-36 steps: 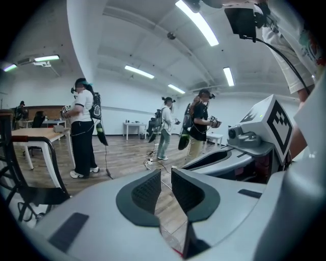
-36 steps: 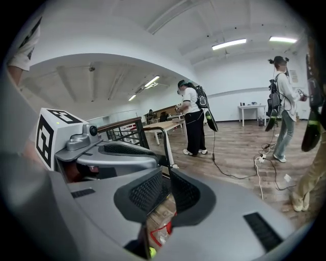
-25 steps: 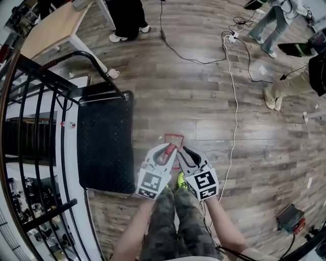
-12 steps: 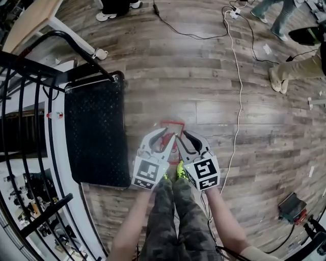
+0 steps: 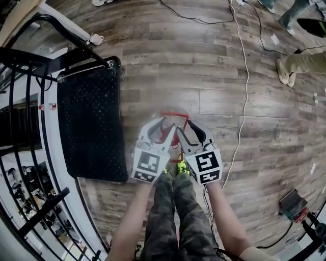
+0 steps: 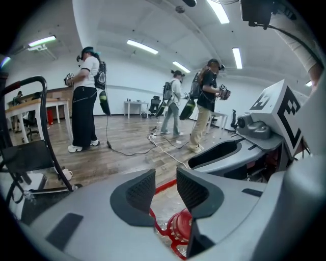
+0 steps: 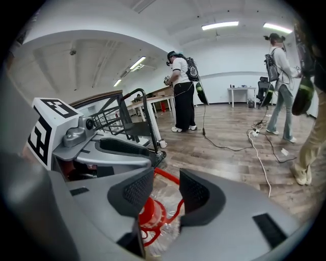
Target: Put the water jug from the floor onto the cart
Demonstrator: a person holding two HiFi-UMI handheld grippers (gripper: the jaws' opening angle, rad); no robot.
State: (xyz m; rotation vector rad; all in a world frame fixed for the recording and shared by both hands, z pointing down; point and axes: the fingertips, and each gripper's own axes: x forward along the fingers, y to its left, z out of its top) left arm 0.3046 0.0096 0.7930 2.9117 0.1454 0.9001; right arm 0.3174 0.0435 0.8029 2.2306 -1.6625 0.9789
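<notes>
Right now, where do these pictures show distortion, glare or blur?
Head view: the fisheye lens bows the cart and the floorboards. Left gripper view: the corners are dark and rounded, and the ceiling lights burn white. Right gripper view: it has the same dark border, and the clear water jug catches light.

water jug [image 7: 160, 204] is see-through with a red cap and red handle; cart deck [image 5: 89, 127] is black, dotted texture all over; floor [image 5: 204, 76] is grey-brown wood planks; trousers [image 5: 175, 214] are camo; shoes [image 5: 181, 167] neon yellow-green
</notes>
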